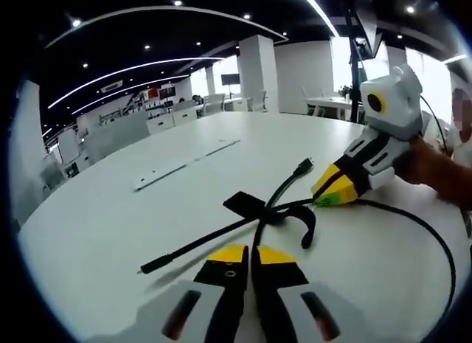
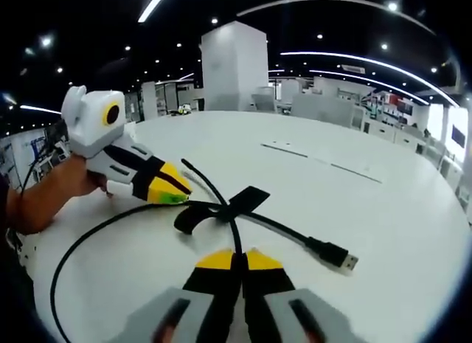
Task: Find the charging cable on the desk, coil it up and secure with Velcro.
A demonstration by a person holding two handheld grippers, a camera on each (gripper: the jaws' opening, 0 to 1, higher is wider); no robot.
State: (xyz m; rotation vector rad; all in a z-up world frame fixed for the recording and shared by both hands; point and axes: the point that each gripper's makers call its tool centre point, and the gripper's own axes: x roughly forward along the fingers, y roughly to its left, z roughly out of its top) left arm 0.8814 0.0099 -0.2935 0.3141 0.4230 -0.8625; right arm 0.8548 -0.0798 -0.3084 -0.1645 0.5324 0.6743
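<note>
**Both grippers pinching a black cable**

On the white counter [image 1: 110, 210], the left gripper [image 1: 251, 258] and right gripper [image 2: 237, 260] each clamp the black cable [image 2: 280, 229] near its Velcro strap [image 2: 221, 209]. Draw even loops, keeping the strap reachable.

Both grippers sit low over the white table [image 1: 110, 210], tips facing each other. The left gripper [image 1: 251, 256] has its jaws pressed together on the black cable [image 1: 258, 236] — so has the right gripper [image 2: 237, 260]. A bare hand [image 2: 70, 182] grips the left one's handle.
</note>
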